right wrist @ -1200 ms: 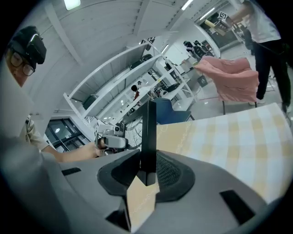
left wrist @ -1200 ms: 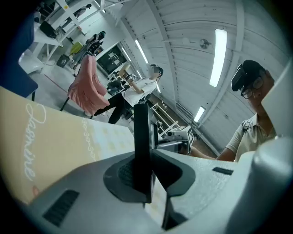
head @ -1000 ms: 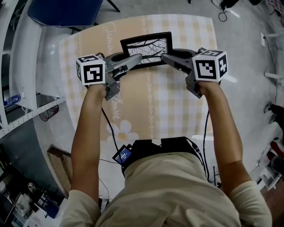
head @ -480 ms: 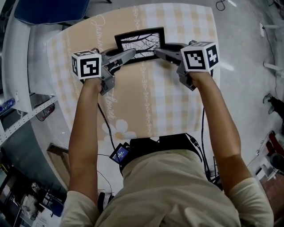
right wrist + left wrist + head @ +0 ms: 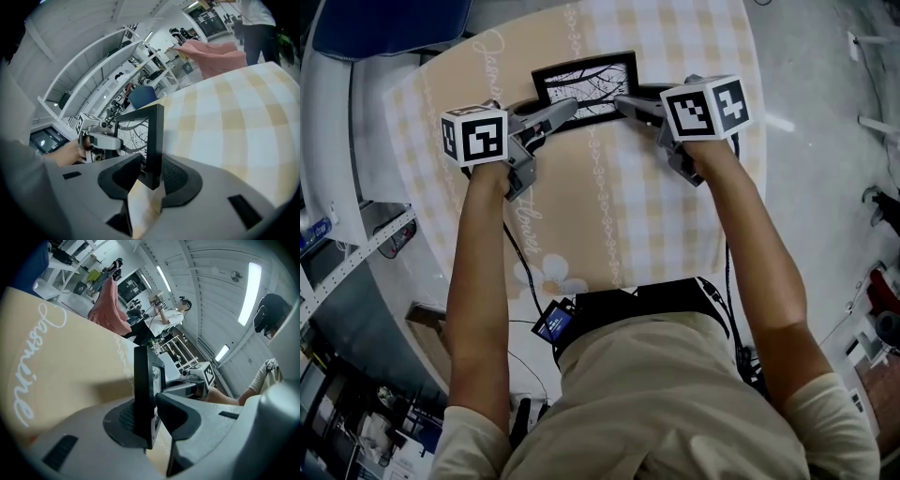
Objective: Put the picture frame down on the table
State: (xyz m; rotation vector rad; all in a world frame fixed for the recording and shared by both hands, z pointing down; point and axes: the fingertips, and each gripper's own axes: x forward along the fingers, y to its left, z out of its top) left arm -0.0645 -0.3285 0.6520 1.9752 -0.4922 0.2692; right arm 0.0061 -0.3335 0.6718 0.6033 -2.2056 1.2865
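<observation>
The black picture frame (image 5: 586, 86), with a branch print, stands nearly upright over the far part of the checked tablecloth (image 5: 656, 206). My left gripper (image 5: 565, 109) is at its lower left corner. In the left gripper view the frame's edge (image 5: 142, 394) lies between the pads, which look closed on it, though they have eased slightly. My right gripper (image 5: 624, 101) is at the lower right corner. Its jaws have just been opening. The frame (image 5: 154, 140) rests against one pad, with cloth showing in the gap to the other. Whether the frame's bottom edge touches the cloth is hidden.
A blue chair (image 5: 384, 23) stands beyond the table's far left corner. White shelving (image 5: 347, 159) runs along the left side. The table's right edge (image 5: 757, 141) borders grey floor. People and a pink cloth are far off in both gripper views.
Both grippers and the frame have sunk toward the tablecloth and shifted up and left in the head view. The frame stays between both pairs of jaws.
</observation>
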